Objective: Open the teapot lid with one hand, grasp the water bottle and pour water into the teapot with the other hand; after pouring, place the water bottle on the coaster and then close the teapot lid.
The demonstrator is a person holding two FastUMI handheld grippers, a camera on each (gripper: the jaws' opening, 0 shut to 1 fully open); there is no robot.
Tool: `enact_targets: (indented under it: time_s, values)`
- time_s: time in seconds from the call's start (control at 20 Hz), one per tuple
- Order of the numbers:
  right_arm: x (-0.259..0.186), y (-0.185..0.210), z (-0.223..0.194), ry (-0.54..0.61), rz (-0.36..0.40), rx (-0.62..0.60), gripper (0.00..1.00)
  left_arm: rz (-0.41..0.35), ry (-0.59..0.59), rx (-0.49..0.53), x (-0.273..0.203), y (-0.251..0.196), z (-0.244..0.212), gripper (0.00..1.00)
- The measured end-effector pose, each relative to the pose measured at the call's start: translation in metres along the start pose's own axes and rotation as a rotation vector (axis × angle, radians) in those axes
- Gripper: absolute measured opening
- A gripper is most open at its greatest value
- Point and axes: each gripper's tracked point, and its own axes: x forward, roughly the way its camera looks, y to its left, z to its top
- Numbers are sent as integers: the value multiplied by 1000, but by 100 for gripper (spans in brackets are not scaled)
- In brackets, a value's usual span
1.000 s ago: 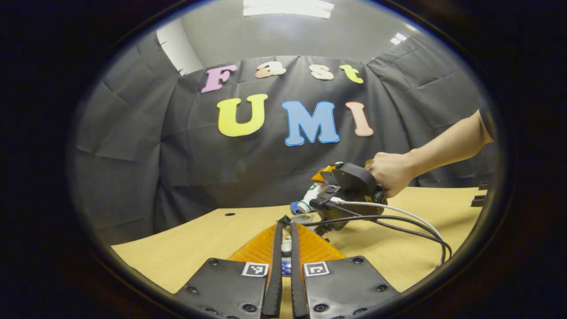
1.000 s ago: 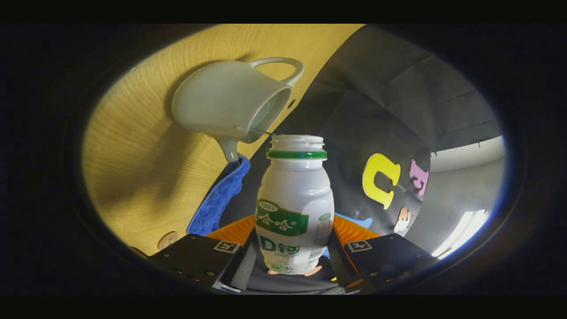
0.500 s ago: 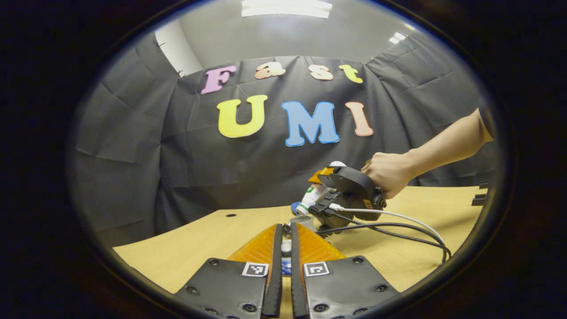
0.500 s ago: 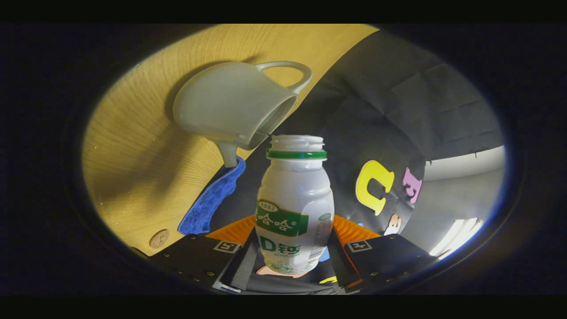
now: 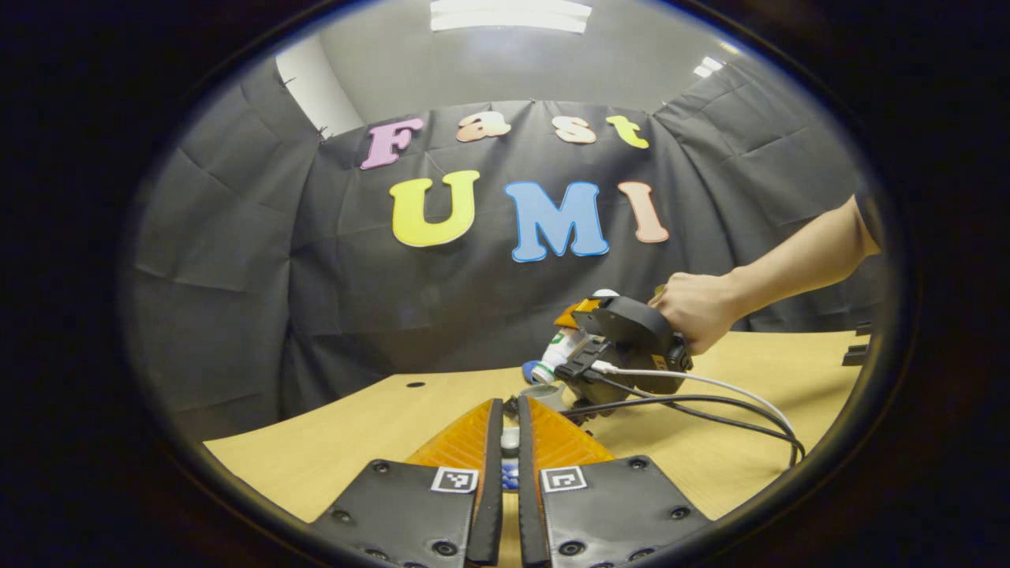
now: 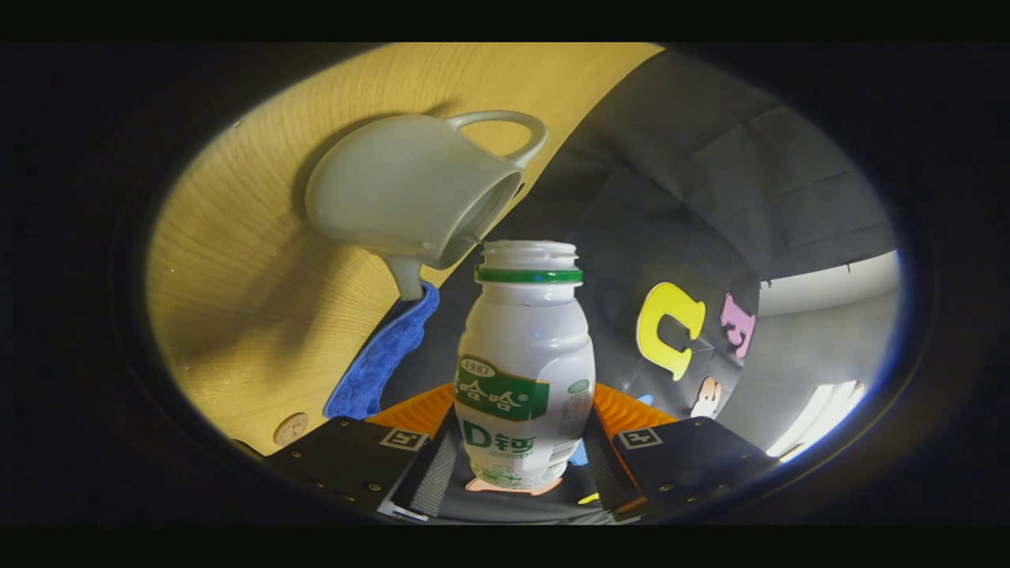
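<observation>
A smooth white plastic water bottle [image 6: 525, 363] with a green neck ring stands at centre in the right gripper view, clamped between the right gripper [image 6: 521, 461] fingers, its uncapped mouth beside the open rim of a glossy white ceramic teapot [image 6: 410, 193] at 11 o'clock. A nubby blue cloth [image 6: 383, 355] lies below the spout on the pale wood-grain table [image 6: 229, 260]. In the left gripper view, the left gripper [image 5: 510, 442] fingers close on a small white knob, apparently the teapot lid [image 5: 510, 438]; at 3 o'clock a bare hand [image 5: 694, 308] tilts the right gripper downward.
</observation>
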Motion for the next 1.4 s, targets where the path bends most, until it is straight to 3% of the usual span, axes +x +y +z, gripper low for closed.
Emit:
enact_targets:
  time_s: [0.2, 0.4, 0.55, 0.6, 0.7, 0.9, 1.0, 1.05, 1.1, 1.25, 1.4]
  values:
    - [-3, 17, 0, 10, 38, 119, 72, 0, 5, -6, -1, 0, -2, 15]
    - [-11, 49, 5, 38, 135, 383, 72, 2, 23, -42, 6, -1, -6, 19]
    - [-24, 68, 11, 65, 228, 702, 73, -13, 32, -72, 17, -5, -3, 19]
    - [-25, 67, 7, 75, 248, 823, 73, -24, 33, -88, 23, -7, -1, 15]
    - [-27, 61, 1, 93, 284, 1072, 73, -51, 35, -134, 39, -8, 4, 19]
    - [-40, 48, -19, 105, 313, 1496, 73, -78, 24, -183, 87, -8, 23, 15]
    - [-53, 54, -23, 115, 333, 1659, 72, -96, 23, -174, 113, -14, 33, 19]
    - [-57, 59, -28, 125, 341, 1725, 72, -105, 23, -165, 125, -16, 36, 15]
    - [-64, 64, -33, 133, 349, 1782, 73, -113, 27, -156, 136, -20, 37, 19]
    - [-77, 75, -50, 152, 345, 1932, 73, -134, 38, -144, 172, -29, 34, 15]
    - [-83, 79, -67, 165, 305, 1993, 72, -133, 90, -149, 208, -34, 11, 15]
